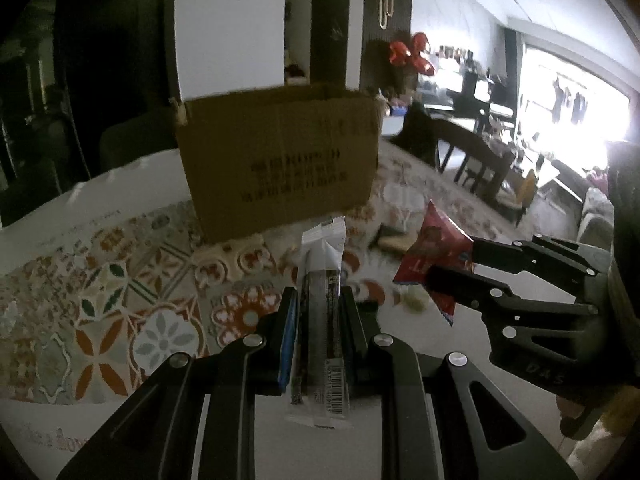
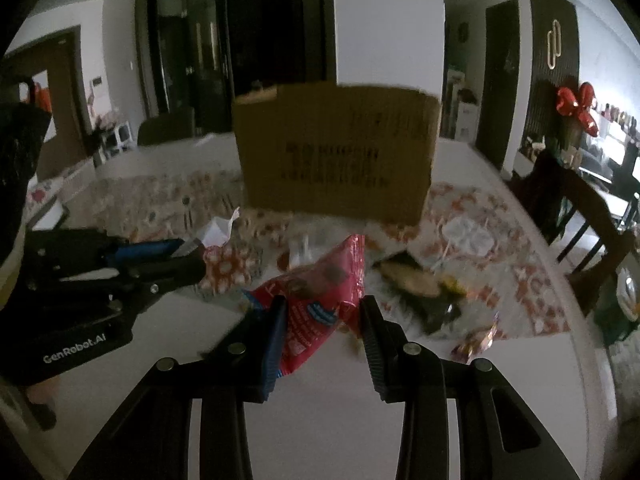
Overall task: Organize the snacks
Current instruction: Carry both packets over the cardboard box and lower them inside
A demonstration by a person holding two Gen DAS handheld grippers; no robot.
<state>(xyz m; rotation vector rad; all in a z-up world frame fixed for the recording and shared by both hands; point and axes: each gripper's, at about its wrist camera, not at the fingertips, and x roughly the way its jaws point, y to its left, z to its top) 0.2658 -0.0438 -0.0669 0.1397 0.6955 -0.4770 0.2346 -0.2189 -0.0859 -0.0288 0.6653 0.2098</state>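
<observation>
Evidently bound for the cardboard box [image 1: 280,156], each hand-held gripper pinches a snack: left hand-held gripper [image 1: 318,304] a white bar [image 1: 322,280], right hand-held gripper [image 2: 324,312] a red packet [image 2: 320,296].

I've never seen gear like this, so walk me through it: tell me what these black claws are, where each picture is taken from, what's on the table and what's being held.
The black claws are two-finger grippers that a person holds, one in each hand; there is no robot arm. Each carries a wide-angle camera looking along its fingers, so each picture also catches the other gripper at its side.

The left gripper is shut on a long white snack bar. The right gripper pinches a red snack packet.

Ahead stands a cardboard box on a table with a patterned cloth. Loose snack wrappers lie to the right; blur hides what they are.
</observation>
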